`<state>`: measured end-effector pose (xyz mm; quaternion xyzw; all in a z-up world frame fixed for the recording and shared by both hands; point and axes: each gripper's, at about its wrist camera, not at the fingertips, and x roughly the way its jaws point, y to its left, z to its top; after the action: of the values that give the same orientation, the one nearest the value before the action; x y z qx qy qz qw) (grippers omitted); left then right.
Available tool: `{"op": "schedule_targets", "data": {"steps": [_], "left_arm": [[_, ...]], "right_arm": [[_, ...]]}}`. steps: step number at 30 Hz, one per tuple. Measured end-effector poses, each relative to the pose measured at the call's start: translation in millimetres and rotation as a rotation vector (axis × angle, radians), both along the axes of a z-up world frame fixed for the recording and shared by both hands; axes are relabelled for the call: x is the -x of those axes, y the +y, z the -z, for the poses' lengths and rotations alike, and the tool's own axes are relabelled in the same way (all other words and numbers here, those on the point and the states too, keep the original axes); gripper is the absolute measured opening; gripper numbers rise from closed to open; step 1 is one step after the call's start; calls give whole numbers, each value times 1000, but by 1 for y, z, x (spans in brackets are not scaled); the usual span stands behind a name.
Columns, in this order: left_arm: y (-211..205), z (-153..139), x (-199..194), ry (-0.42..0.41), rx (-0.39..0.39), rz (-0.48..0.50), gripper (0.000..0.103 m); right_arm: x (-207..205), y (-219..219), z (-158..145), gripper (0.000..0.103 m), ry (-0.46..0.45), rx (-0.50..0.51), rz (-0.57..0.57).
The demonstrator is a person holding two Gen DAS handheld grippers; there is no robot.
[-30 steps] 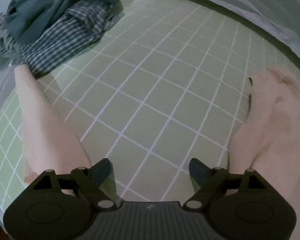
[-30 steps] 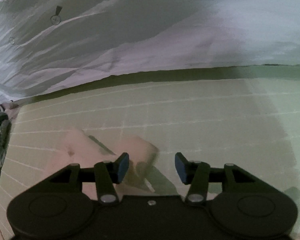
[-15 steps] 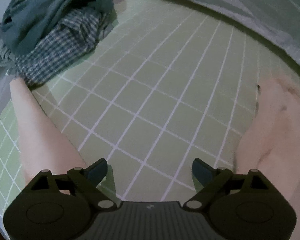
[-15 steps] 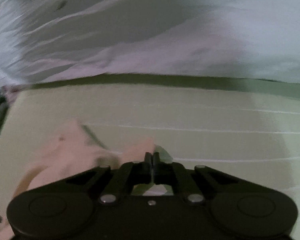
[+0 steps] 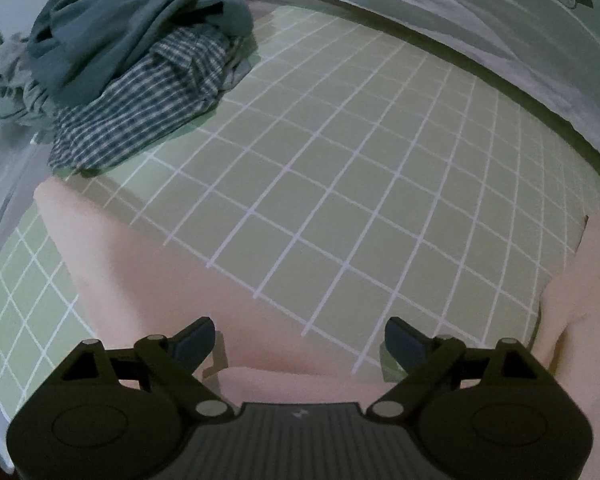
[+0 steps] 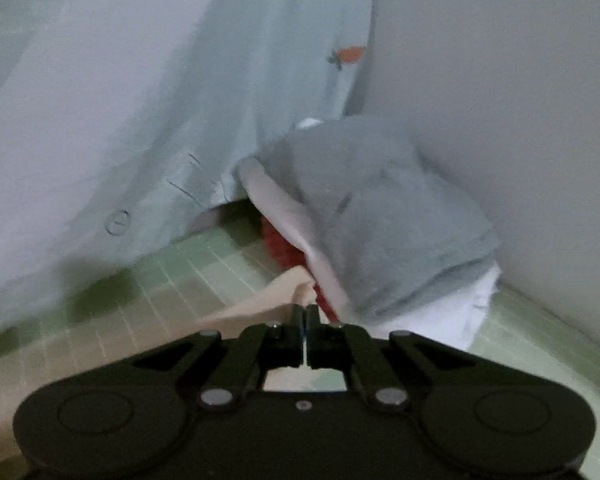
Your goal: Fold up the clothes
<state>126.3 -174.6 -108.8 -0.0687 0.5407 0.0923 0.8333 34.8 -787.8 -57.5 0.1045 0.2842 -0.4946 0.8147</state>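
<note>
Pinching the pink garment [image 6: 276, 296], the right tool [image 6: 305, 312] is clamped; the left tool [image 5: 300, 334] gapes wide.

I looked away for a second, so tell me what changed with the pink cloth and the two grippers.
The right gripper shut on the pink cloth and swung it toward the folded grey pile. The left gripper stayed open over the green grid mat, and the heap of unfolded clothes did not move.
</note>
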Motion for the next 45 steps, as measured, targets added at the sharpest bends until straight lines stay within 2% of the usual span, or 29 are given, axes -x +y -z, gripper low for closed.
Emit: {"op": "schedule_targets", "data": {"steps": [1,4,6,8,10,14,16,19,24,25,26,27,28,29,30,32,35,37,38,40,42,43,44,45], "left_arm": [[1,0,1,3,-1,-3,92],[5,-1,5,17,-18,-15,92],[11,0,7,33,-27,-42,92],[22,1,9,52,-22,-84,92],[34,2,13,67,-10,-130,92],[53,4,19,87,16,-204,92],[58,7,21,97,26,-227,92],[61,10,22,111,35,-252,92],[62,14,19,119,39,-263,91],[62,14,19,116,42,-260,88],[61,13,18,112,44,-259,82],[60,13,18,109,45,-257,80],[58,12,16,106,29,-255,72],[56,10,13,93,20,-241,60],[54,8,11,80,11,-226,51],[51,5,3,62,-12,-205,6],[50,-2,-20,-1,-8,-170,5],[49,-9,-38,-59,10,-144,5],[46,-17,-50,-103,25,-125,1],[31,-34,-74,-209,-69,-100,1],[20,-51,-96,-285,-130,-88,5],[17,-57,-101,-294,-97,-76,13],[14,-62,-107,-302,-64,-63,30],[11,-67,-112,-310,-31,-50,38]], "right_arm": [[1,2,3,6,31,-2,-27],[-6,26,15,43,56,-37,-121],[-16,45,22,45,41,-85,-195],[-35,67,28,54,25,-143,-301],[-60,91,35,61,24,-181,-431],[-123,151,46,75,84,-221,-759],[-151,171,53,75,117,-230,-875],[-188,193,61,75,150,-276,-990],[-224,222,68,72,245,-233,-1129],[-228,225,69,61,272,-229,-1149],[-231,226,71,44,285,-241,-1172],[-230,229,71,35,283,-257,-1189],[-230,230,71,16,286,-263,-1203],[-231,230,69,5,293,-263,-1216],[-231,227,67,5,289,-263,-1220],[-231,218,60,5,252,-255,-1192],[-232,189,42,5,137,-226,-1058],[-227,159,23,5,31,-201,-917],[-224,146,13,5,-12,-177,-847],[-215,120,-3,6,-65,-125,-732],[-206,102,-10,17,-46,-76,-655],[-201,94,-13,39,-28,-52,-621],[-194,88,-15,52,-16,-45,-605],[-181,85,-16,55,-15,-51,-604]]}}
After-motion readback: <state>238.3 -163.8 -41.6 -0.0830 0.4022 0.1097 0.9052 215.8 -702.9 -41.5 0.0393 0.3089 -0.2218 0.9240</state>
